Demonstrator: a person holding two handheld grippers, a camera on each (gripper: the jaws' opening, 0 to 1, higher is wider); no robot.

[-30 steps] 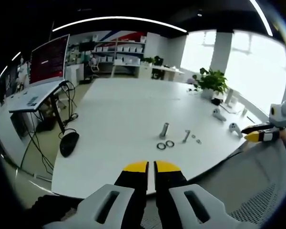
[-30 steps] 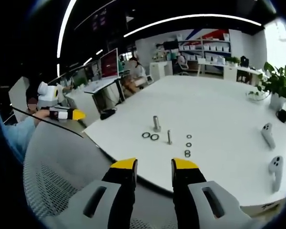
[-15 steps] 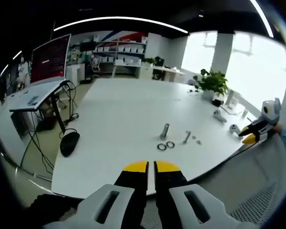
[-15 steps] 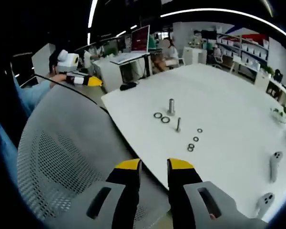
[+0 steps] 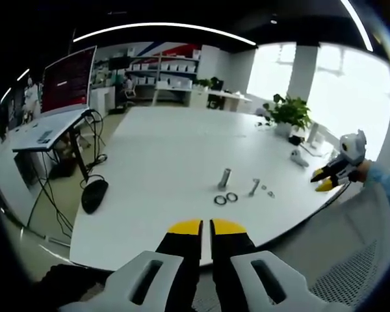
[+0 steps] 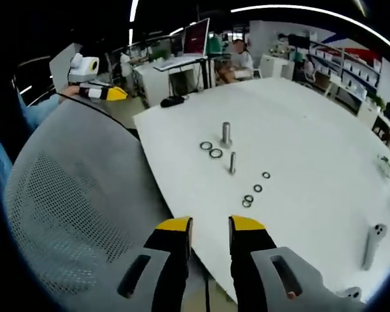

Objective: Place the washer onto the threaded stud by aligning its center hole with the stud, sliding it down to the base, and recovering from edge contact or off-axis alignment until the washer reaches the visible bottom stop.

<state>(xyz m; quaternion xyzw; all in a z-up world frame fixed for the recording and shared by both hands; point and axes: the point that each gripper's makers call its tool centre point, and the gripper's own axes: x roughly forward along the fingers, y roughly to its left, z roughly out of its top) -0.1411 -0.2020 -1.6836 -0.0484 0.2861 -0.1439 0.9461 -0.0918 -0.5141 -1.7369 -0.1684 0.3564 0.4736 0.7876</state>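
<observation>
Both yellow-tipped grippers hover empty off the white surface [image 6: 325,143]: left gripper [image 5: 204,226] pinched narrow, right gripper [image 6: 207,223] slightly parted, dark ring washers [image 6: 211,150] waiting beside the upright grey metal stud [image 6: 226,133].

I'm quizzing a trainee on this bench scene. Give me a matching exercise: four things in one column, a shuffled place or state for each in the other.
1. left tool
2. right tool
3. large stud
4. two big washers

A. lying flat on the table
B. standing upright
C. jaws a little apart, empty
D. jaws almost touching, empty

Pairs: 1-D, 2-C, 3-B, 4-A
</observation>
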